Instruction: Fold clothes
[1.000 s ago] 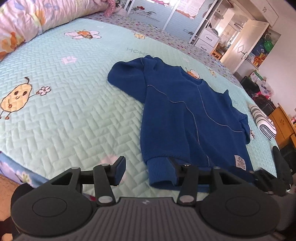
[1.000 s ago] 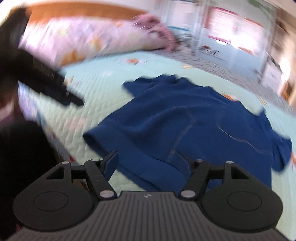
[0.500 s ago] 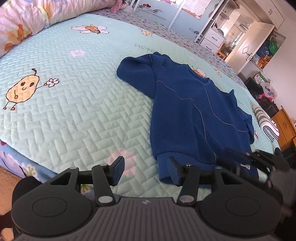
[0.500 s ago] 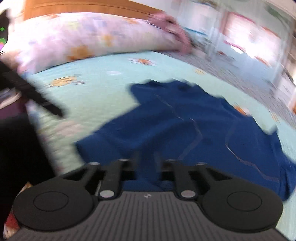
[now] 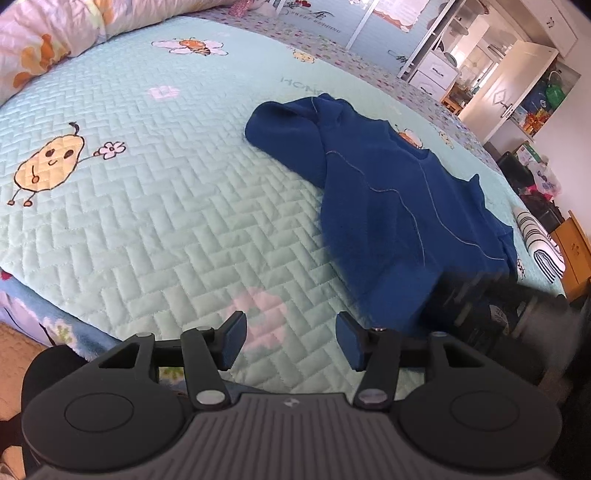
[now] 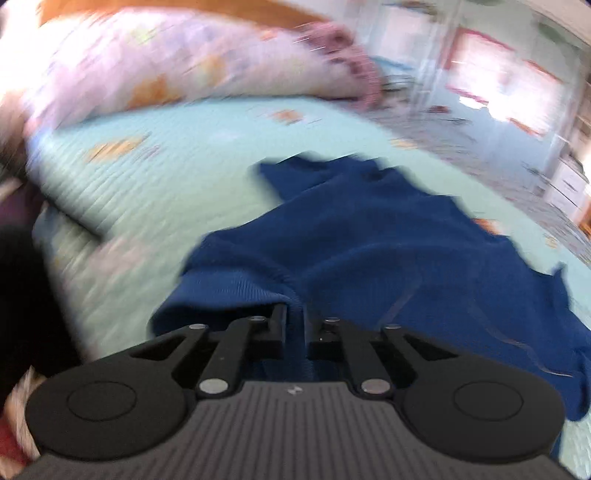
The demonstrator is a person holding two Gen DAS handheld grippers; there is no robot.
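A blue sweater (image 5: pixel 399 206) lies spread out on a bed with a light green quilt (image 5: pixel 166 206). The quilt has a zigzag stitch and little drawings on it: a yellow pear with a face (image 5: pixel 48 162), a bee (image 5: pixel 192 45) and a pink flower (image 5: pixel 258 314). The sweater sits toward the right side of the quilt in the left view, with its bottom edge close to the near edge of the bed. The left tongs (image 5: pixel 288 341) are about half open and hold nothing. They hang over the bare quilt, just beside the sweater's near corner. The right tongs (image 6: pixel 295 325) are pinched tight on the sweater's ribbed bottom band (image 6: pixel 236 291). The band is bunched up and lifted a little where the tongs grip it. The right view is blurry. In the left view the right tongs show only as a dark blur at the sweater's bottom edge. A big pillow with flowers (image 5: pixel 48 33) lies at the far left of the bed. A folded striped cloth (image 5: pixel 539 243) rests on the quilt just past the sweater's right side.
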